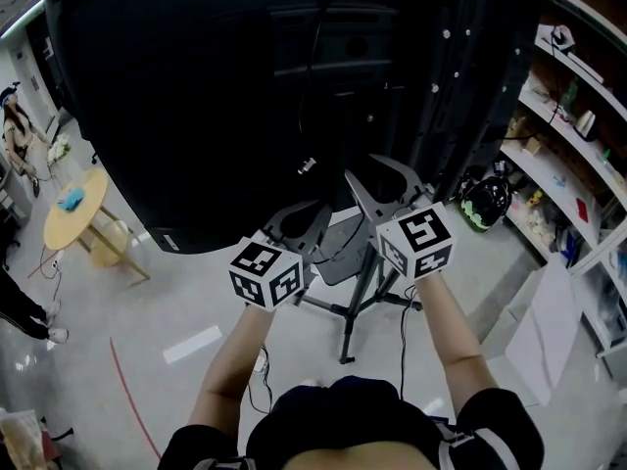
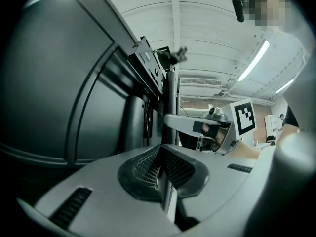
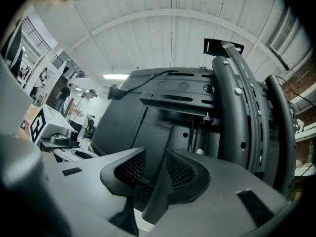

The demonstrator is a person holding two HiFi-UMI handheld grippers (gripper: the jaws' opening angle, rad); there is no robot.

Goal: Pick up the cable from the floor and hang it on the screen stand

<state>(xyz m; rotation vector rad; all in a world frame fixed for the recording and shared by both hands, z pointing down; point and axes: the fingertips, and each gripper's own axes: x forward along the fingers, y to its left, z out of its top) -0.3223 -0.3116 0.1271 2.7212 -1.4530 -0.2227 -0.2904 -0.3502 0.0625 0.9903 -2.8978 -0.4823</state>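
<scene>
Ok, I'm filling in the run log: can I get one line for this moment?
cable: hung on screen back | left gripper: shut, empty | right gripper: open, empty

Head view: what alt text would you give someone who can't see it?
Looking down, a person holds the left gripper and right gripper near the back of a big black screen on its stand, where a cable dangles. A round wooden table stands at left, shelves at right.

Screen back [image 1: 196, 106]: looked matt black plastic.
Stand legs [image 1: 345, 336]: looked dark painted metal.
Floor [image 1: 176, 292]: was smooth, glossy.
Table [image 1: 64, 228]: looked wooden.
</scene>
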